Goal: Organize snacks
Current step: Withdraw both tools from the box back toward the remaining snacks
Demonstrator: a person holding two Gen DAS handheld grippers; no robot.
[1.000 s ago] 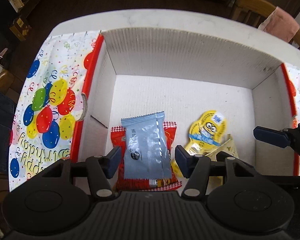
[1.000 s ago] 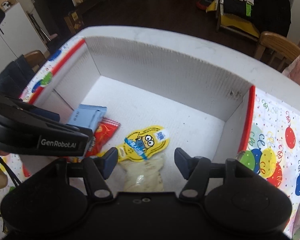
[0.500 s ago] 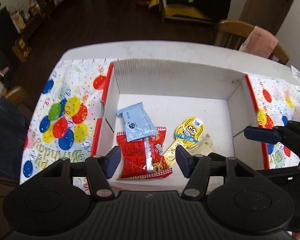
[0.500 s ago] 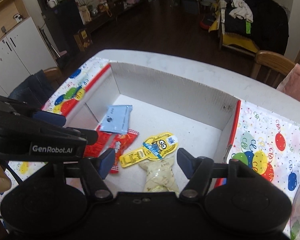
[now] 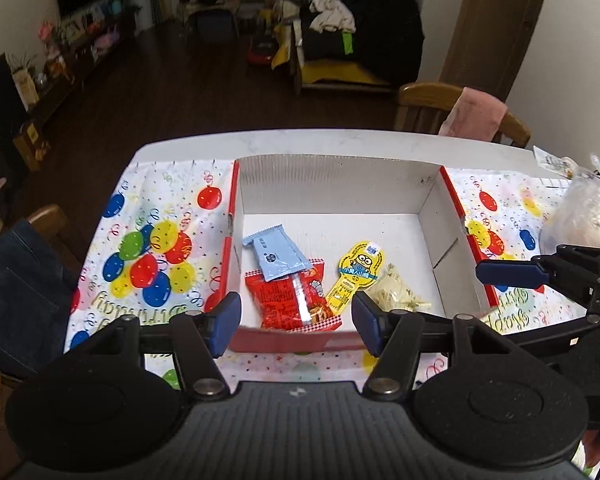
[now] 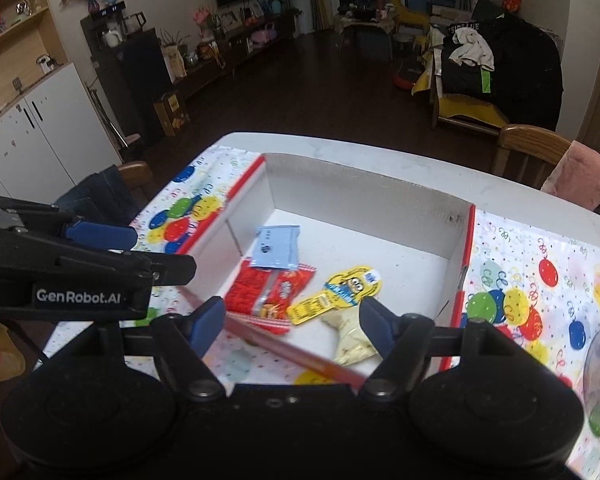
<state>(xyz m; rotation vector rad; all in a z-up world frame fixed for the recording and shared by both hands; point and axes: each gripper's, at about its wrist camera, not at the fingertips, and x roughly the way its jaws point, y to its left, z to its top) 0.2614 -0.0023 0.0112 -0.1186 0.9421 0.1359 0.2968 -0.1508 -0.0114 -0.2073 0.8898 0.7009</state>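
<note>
Overhead, both tools [image 5: 296,318] [image 6: 292,322] open above the box [image 5: 340,184] rim.

My table [image 5: 340,138] is white, its far edge bare. A balloon-print cloth [image 5: 152,248] covers it from the left edge to the right. The open box [image 5: 332,188] sits on the cloth mid-table, near my edge. A clear bag [image 5: 588,212] rests by the right edge, with a small packet [image 5: 552,162] behind it at the far right corner.
</note>
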